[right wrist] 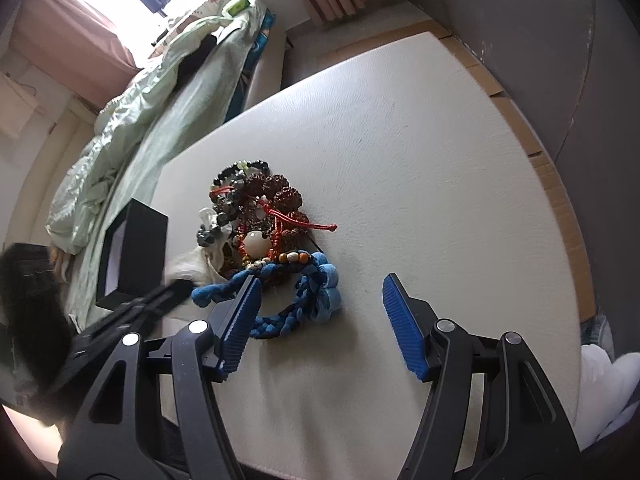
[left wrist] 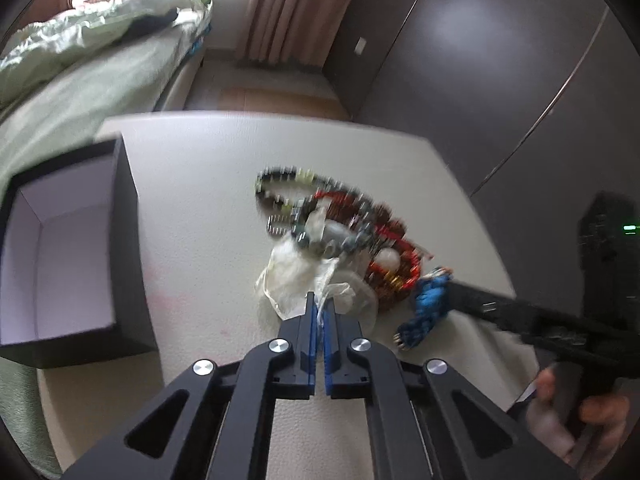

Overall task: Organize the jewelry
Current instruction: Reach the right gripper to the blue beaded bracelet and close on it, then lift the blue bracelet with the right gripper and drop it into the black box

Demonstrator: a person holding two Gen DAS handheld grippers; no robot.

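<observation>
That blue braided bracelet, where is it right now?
The blue braided bracelet lies on the white table at the near edge of the jewelry pile, just ahead of the open right claw and beside its left finger.

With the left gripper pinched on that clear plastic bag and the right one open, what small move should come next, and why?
Probably lift the left gripper slightly and carry the clear plastic bag left toward the open black box. Its fingers look closed on the bag's edge, the box interior shows nothing inside, and the bag lies partly under the bead pile. The right gripper is open by the blue braided bracelet.
</observation>
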